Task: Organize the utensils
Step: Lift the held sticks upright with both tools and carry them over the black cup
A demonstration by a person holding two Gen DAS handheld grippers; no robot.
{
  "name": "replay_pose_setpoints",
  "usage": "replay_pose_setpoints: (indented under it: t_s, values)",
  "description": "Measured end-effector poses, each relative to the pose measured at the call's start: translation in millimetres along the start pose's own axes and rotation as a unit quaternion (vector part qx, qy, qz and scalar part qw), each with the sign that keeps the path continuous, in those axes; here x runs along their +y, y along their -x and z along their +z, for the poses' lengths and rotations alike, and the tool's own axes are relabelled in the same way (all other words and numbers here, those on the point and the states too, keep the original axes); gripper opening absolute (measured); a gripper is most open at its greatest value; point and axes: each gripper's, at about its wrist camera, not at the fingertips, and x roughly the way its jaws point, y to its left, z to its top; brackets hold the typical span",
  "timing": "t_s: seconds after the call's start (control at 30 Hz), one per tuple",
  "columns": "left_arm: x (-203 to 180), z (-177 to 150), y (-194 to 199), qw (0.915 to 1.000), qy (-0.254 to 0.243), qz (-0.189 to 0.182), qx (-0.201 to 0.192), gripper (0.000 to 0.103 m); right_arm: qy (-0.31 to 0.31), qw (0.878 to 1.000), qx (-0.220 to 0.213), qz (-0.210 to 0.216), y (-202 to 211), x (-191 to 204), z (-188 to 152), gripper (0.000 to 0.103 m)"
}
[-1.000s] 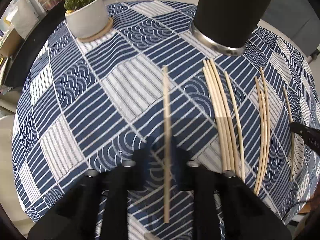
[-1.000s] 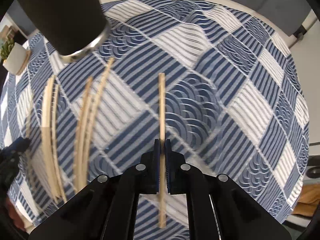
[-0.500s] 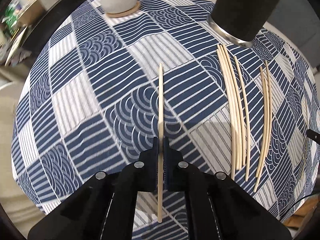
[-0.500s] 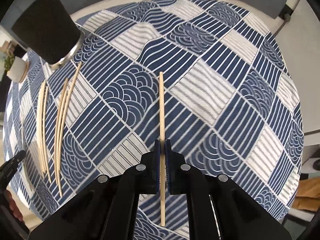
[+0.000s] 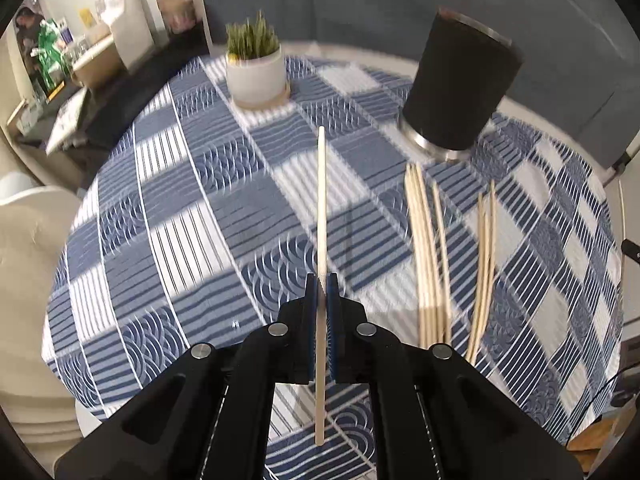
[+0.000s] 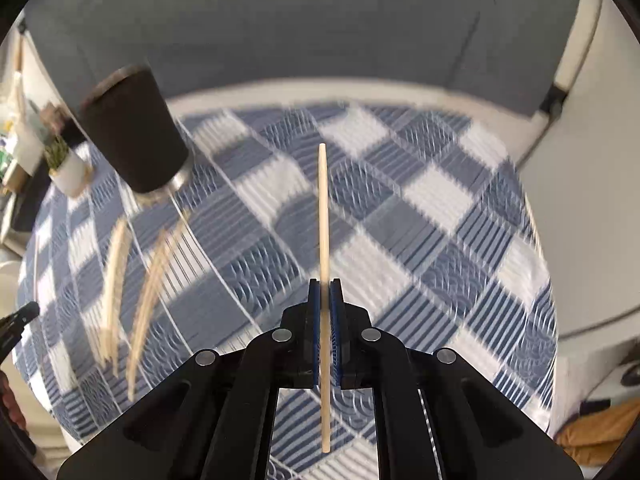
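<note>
My left gripper [image 5: 321,280] is shut on a pale wooden chopstick [image 5: 321,208] and holds it lifted above the table, pointing forward. My right gripper [image 6: 324,285] is shut on another chopstick [image 6: 323,216], also lifted. Several loose chopsticks [image 5: 426,248] lie on the blue and white patterned tablecloth [image 5: 192,216], with a smaller group [image 5: 485,264] to their right. They show blurred at the left of the right wrist view [image 6: 148,280]. A tall black utensil holder [image 5: 460,84] with a metal base stands upright beyond them; it also shows in the right wrist view [image 6: 136,132].
A white pot with a green plant [image 5: 256,72] stands at the table's far side on a coaster. A grey sofa [image 6: 320,32] lies behind the round table. A cream chair [image 5: 24,248] is at the left. The other gripper's tip [image 6: 16,316] shows at the left edge.
My left gripper shut on its chopstick a second ago. Both grippers have since risen and tilted up from the table, each carrying a chopstick; the holder and room now show.
</note>
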Motion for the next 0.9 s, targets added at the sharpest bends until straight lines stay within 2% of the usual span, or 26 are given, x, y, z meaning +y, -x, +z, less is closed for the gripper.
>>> replay_pose_setpoints:
  t_s: [0.1,0.3,0.5,0.63,0.73,0.8,0.87,0.9]
  values:
    - [-4.5,24.3,15.0,0.9996,-0.010,0.002,-0.027,0.005,0.021,0.998,-0.056,-0.003,28.1,9.0,25.1,0.005]
    - [-12.5,80.2,49.8,0.9962,-0.031,-0.017,-0.079,0.005,0.044,0.987,-0.151,0.028,77.9,28.8,70.9,0.005]
    - [-29.1,135.5,79.2,0.9861,-0.061,-0.053,-0.145,0.005,0.055,0.969,-0.227,0.078,104.4,52.9,112.0,0.005]
    - [-47.3,163.5,98.4,0.9681,-0.092,-0.095,-0.213,0.005,0.066,0.944,-0.287,0.146,111.8,71.9,134.6,0.005]
    - [-61.3,181.2,100.0,0.9529,-0.111,-0.135,-0.248,0.005,0.066,0.928,-0.312,0.193,110.2,82.5,146.7,0.005]
    - [-68.9,187.6,97.6,0.9363,-0.127,-0.184,-0.270,0.005,0.068,0.917,-0.319,0.228,102.9,92.4,156.4,0.005]
    - [-76.4,195.4,89.4,0.9260,-0.138,-0.207,-0.284,0.005,0.071,0.913,-0.321,0.242,91.9,102.3,164.4,0.005]
    - [-79.2,200.2,83.0,0.9180,-0.144,-0.232,-0.288,0.005,0.071,0.912,-0.321,0.246,86.3,107.1,168.1,0.005]
